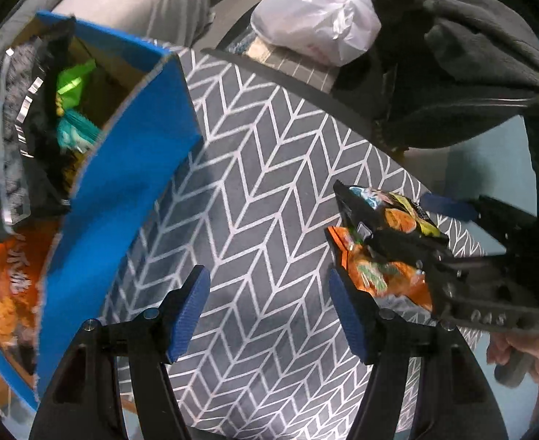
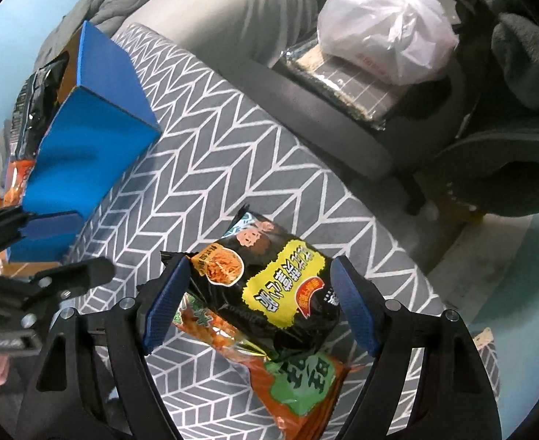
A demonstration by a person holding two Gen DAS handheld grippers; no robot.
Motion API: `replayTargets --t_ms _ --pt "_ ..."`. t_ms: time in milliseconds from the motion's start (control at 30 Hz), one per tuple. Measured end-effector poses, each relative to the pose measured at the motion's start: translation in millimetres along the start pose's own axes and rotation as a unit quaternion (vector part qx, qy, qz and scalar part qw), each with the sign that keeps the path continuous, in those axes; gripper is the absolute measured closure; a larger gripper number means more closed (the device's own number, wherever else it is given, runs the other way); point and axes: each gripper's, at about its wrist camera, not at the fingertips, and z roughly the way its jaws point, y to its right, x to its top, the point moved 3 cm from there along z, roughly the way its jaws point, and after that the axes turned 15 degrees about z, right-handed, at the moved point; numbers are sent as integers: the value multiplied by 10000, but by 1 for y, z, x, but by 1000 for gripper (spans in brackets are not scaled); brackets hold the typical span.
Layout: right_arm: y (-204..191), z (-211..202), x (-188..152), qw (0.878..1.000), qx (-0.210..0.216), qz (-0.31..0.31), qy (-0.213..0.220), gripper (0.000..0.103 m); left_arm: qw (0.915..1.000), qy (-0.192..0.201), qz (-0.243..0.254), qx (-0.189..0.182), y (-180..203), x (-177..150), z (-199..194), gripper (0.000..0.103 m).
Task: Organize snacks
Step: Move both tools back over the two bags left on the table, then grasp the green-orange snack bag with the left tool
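Meanwhile, your right gripper (image 2: 258, 304) straddles a black snack packet (image 2: 269, 286) with a yellow label, its blue pads (image 2: 163, 300) spread wide on either side of the bag; whether either pad actually touches the wrapper cannot be told from the right wrist view. That packet lies atop an orange snack packet (image 2: 302, 388) with a green patch, and both rest on the grey herringbone tablecloth (image 2: 232, 154) near the table's right edge. Your left gripper (image 1: 269, 308) hangs over bare cloth with its fingers apart and nothing between them, the orange packet just beside its right pad (image 1: 346, 311). Seen from the left wrist, the right gripper (image 1: 408, 227) reaches in from the right over the two packets, one dark finger crossing the black one (image 1: 397, 216), with the orange one (image 1: 383, 275) beneath. At the left of the table stands the blue cardboard box (image 1: 122, 190), open at the top, well apart from the two packets; inside it you can make out a bright green wrapper (image 1: 73, 84), a teal wrapper (image 1: 76, 134) and a tall black bag (image 1: 38, 117), while a red-orange bag (image 1: 8, 282) shows past the box's near wall. Behind the table, a white plastic bag (image 2: 386, 33) sits on a dark stand, and a grey blanket (image 1: 489, 44) is draped over a chair to the right.
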Motion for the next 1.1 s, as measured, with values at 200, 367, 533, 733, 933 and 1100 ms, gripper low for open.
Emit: replayTargets --t_ms 200,367,533,733,933,1100 --pt "8 10 -12 9993 105 223 -277 37 9999 -128 76 23 6 -1 10 34" --pt "21 21 -37 9971 -101 581 -488 54 9995 -180 262 22 10 -6 12 34" --pt "26 19 -74 9936 115 1024 -457 54 9986 -277 454 48 8 -14 15 34" --pt "30 24 -113 9836 230 1717 -500 54 9979 -436 485 -10 1 -28 23 34" --pt "21 28 -145 9721 434 2261 -447 54 9973 -523 513 -58 -3 -48 27 34" --pt "10 30 -159 9633 712 2560 -383 54 9970 -558 532 -69 -6 -68 25 33"
